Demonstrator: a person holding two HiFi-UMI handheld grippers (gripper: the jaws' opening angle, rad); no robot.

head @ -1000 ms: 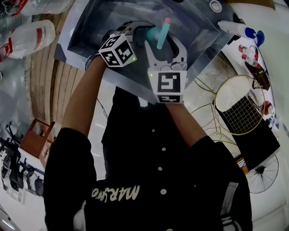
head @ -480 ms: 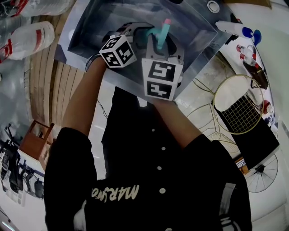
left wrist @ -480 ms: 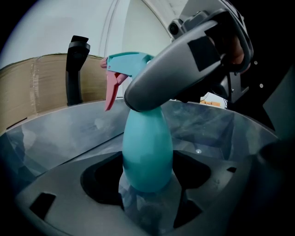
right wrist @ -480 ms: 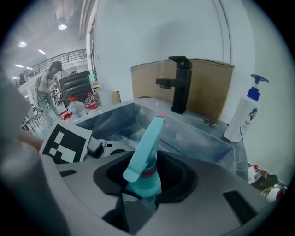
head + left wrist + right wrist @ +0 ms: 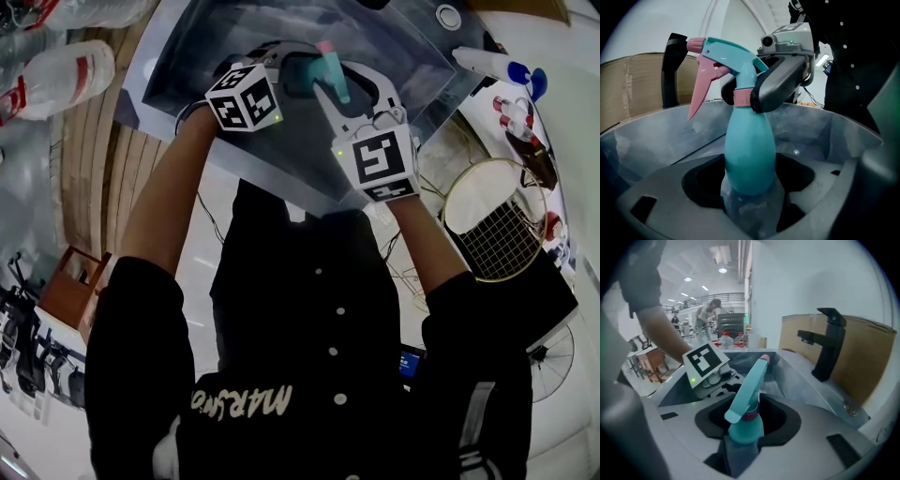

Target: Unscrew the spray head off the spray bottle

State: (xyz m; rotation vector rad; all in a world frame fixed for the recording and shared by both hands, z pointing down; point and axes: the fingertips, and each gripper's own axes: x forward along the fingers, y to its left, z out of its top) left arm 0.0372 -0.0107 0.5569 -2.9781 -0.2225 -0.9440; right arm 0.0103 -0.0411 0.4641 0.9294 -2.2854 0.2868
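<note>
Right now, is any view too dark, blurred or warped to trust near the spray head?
Head view: heavy fisheye, dim sink, spray head small but clear. Left gripper view: spray bottle crisp, evenly lit, corners dark. Right gripper view: edges curved, no glare on it.

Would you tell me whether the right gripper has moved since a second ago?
Yes: the right gripper swung right, toward the racket. Its jaws have just been closing on the spray bottle at the neck.

A black shirt [image 5: 309, 309] with white buttons [image 5: 330, 352], pale lettering [image 5: 239, 401] low on it, and sleeves [image 5: 141, 337] ending above the forearms. Grey left tongs [image 5: 295, 67] and right tongs [image 5: 333, 77] each bear a white cube [image 5: 244, 97] with black square markers.
</note>
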